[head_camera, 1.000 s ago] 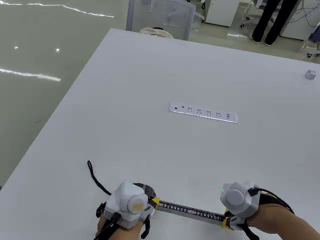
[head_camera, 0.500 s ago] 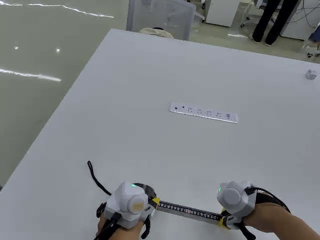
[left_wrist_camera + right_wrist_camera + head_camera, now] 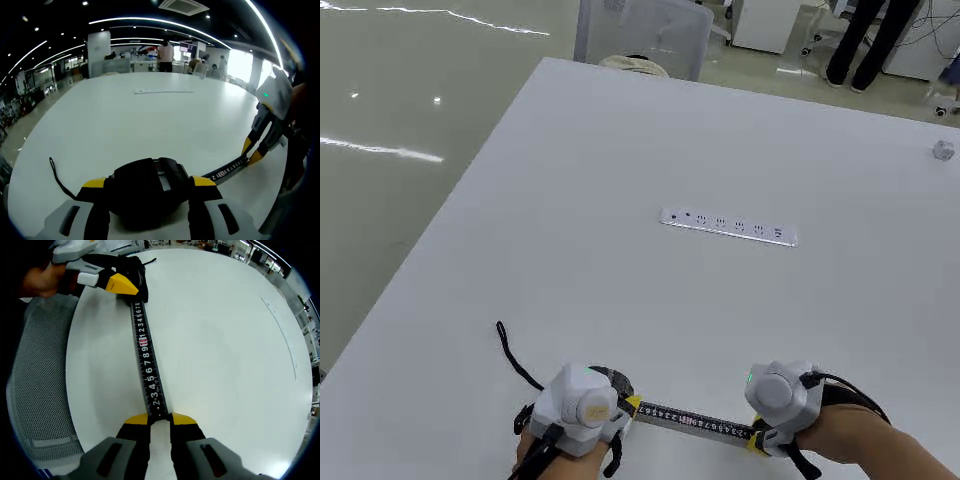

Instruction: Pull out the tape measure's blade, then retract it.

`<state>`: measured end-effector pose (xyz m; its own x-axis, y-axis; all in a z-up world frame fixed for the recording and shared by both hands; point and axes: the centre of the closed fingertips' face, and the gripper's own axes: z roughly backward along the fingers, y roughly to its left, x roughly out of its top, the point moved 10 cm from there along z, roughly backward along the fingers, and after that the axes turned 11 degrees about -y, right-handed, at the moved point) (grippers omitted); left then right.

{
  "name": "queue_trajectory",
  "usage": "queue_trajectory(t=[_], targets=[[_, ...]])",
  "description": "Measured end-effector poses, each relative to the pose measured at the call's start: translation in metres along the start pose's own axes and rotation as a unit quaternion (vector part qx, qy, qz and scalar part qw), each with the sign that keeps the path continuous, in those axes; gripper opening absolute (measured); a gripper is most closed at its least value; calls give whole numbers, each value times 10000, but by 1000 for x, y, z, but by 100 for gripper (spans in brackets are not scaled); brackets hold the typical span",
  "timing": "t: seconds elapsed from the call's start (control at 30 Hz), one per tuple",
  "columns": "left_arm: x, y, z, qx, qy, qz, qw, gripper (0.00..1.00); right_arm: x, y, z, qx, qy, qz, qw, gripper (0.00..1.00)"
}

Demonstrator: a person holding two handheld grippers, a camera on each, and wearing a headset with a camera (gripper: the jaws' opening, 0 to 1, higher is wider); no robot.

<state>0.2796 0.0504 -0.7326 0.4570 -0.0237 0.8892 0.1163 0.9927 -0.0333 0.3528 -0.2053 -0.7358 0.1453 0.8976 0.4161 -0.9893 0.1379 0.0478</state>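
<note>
At the far left a thin black strap (image 3: 515, 358) lies on the white table (image 3: 620, 150), curving from the near left area toward the left gripper (image 3: 620, 402). This gripper is near the front edge of the table, and its jaws are closed narrow on the black case (image 3: 145, 190) of the tape measure, with one yellow pad (image 3: 92, 183) pressing on each side of it. The case sits low at the table surface; I cannot tell if it touches it. From the case's right side the blade (image 3: 147, 365) comes out and runs straight to the right, low over the table, with its dark face and white numbers turned up and a red mark about halfway along. At the blade's far end is the right gripper (image 3: 159, 419). Its jaws are almost together and pinch the tip of the blade between their yellow ends. The two grippers are well apart, joined by the pulled-out blade. Farther back on the table, between the grippers in the head view, a white power strip (image 3: 728, 227) lies flat. Near the far right edge of the table sits a small pale object (image 3: 942, 150), too small to tell what it is.
</note>
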Motion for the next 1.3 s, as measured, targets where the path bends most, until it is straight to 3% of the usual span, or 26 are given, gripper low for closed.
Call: queue_trajectory(t=[1.3], targets=[[0,0,0,2,20,37,10000,60,29,7,-15,28,-191,97,9998,14]])
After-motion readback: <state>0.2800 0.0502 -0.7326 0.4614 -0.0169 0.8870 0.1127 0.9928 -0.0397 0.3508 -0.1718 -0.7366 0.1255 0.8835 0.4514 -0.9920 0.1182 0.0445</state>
